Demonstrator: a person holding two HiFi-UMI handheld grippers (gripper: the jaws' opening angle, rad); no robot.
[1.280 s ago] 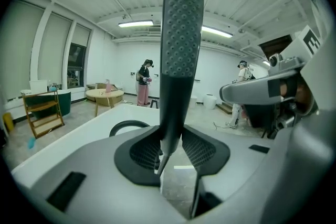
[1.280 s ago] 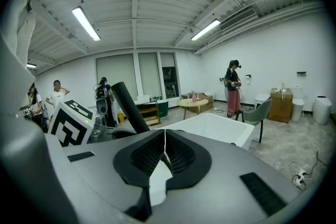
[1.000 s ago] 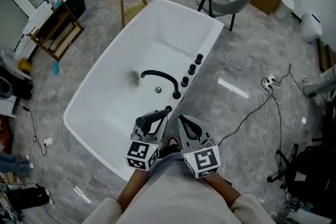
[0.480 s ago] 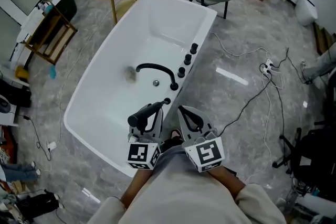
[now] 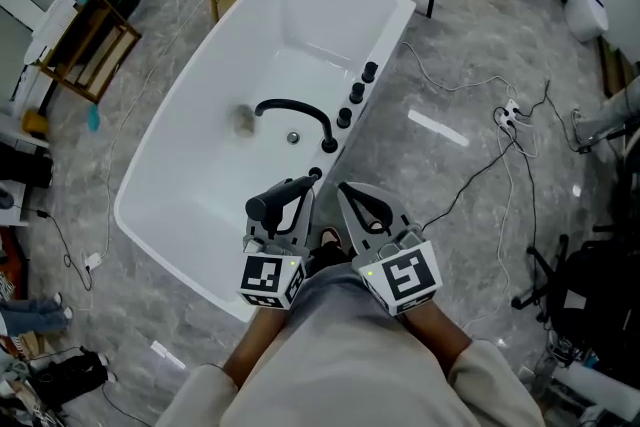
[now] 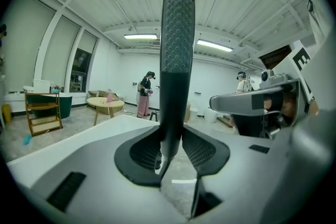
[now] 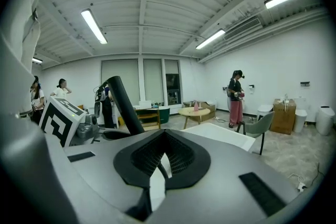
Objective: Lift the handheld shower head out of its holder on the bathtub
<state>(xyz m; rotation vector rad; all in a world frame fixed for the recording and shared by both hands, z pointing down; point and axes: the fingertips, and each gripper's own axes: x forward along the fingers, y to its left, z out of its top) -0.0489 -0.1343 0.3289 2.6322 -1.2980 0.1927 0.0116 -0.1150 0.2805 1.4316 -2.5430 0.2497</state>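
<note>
Over bathtub [image 5: 200, 175]: shower head [image 6: 177, 50] in left gripper [image 6: 169, 150]

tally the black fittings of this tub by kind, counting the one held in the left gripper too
round knobs: 3
curved spout: 1
holder: 1
handheld shower head: 1
total: 6
</note>
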